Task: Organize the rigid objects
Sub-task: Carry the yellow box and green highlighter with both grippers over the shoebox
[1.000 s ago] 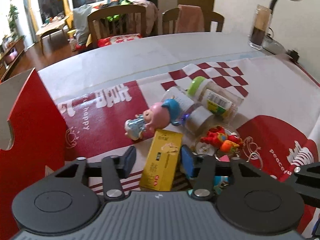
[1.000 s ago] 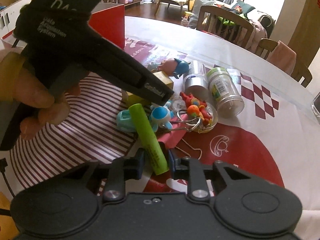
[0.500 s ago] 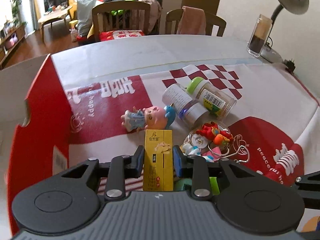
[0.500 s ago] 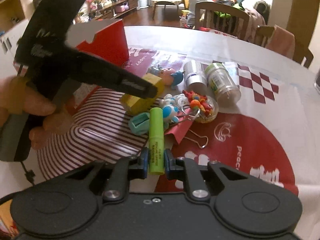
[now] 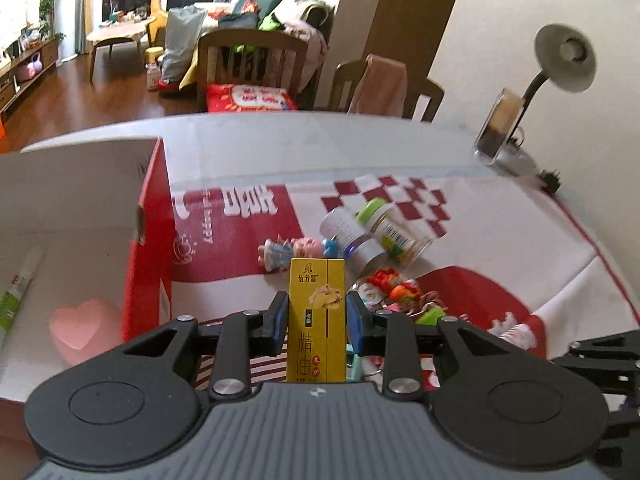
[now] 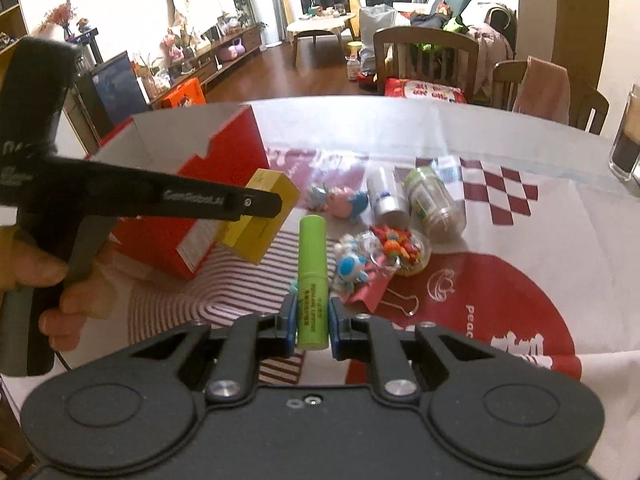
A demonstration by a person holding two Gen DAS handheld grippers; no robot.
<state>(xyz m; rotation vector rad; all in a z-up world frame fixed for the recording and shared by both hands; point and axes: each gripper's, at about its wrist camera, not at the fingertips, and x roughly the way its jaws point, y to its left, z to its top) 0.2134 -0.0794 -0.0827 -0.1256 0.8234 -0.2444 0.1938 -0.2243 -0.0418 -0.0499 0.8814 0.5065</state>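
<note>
Left wrist: your left gripper (image 5: 317,320) clamps one yellow carton (image 5: 317,320), lifted beside the red box (image 5: 148,256) (one pink heart, one tube inside).
Right wrist: your right gripper (image 6: 313,320) pinches one green tube (image 6: 313,280) above the table; two jars (image 6: 434,204) lie beyond.

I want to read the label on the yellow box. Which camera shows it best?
The left wrist view: the yellow box stands upright between the left tool's pads, printed face toward the camera. The right wrist view shows the box only obliquely, tilted, partly behind the tool's black finger, label unreadable.
</note>
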